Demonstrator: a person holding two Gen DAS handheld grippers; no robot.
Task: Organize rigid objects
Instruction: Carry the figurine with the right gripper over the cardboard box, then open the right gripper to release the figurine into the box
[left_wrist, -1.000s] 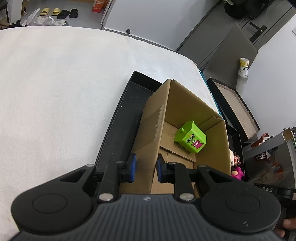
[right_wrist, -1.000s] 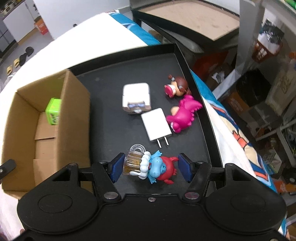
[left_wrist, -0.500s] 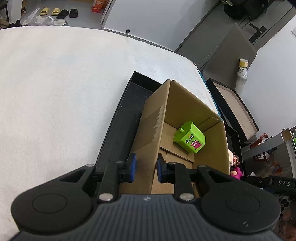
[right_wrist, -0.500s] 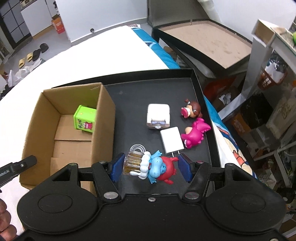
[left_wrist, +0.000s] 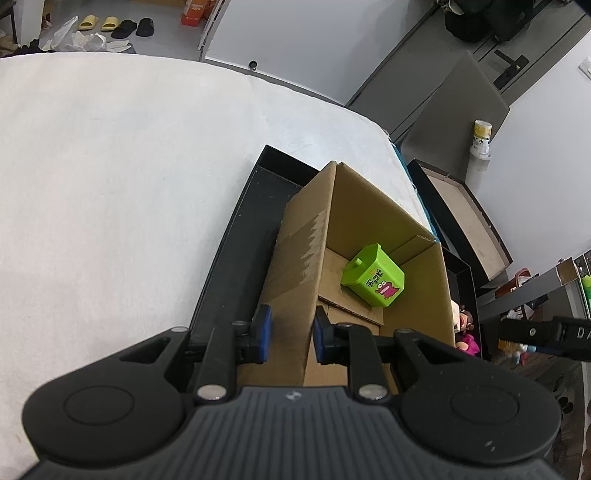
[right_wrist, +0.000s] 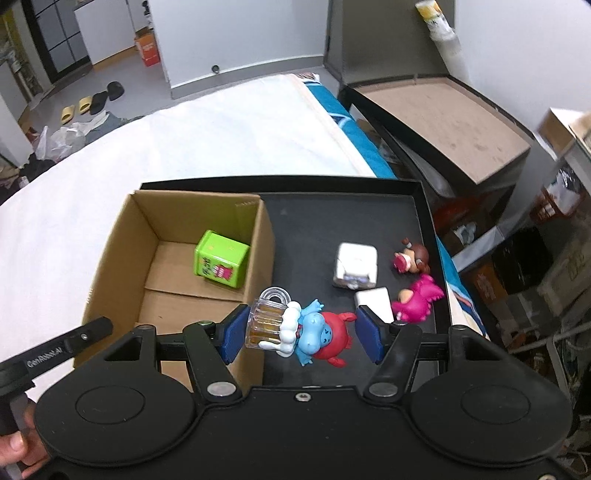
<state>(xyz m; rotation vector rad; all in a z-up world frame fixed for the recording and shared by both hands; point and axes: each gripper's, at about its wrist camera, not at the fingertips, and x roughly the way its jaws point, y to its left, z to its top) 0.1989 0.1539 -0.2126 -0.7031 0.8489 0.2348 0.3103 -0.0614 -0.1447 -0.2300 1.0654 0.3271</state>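
Note:
My right gripper is shut on a blue and red figurine holding a beer mug, lifted above the black tray beside the right wall of the cardboard box. A green cube toy lies inside the box; it also shows in the left wrist view. My left gripper is shut on the box's near left wall. A white charger block, a white plug adapter, a pink figurine and a brown-haired figurine lie on the tray.
The tray sits on a white cloth-covered surface. A large black box with a brown floor stands beyond the right edge. Cluttered shelving stands at the right. Shoes lie on the far floor.
My right gripper has risen and pulled back with the figurine, moving left toward the box wall. The left gripper has stayed on the box wall.

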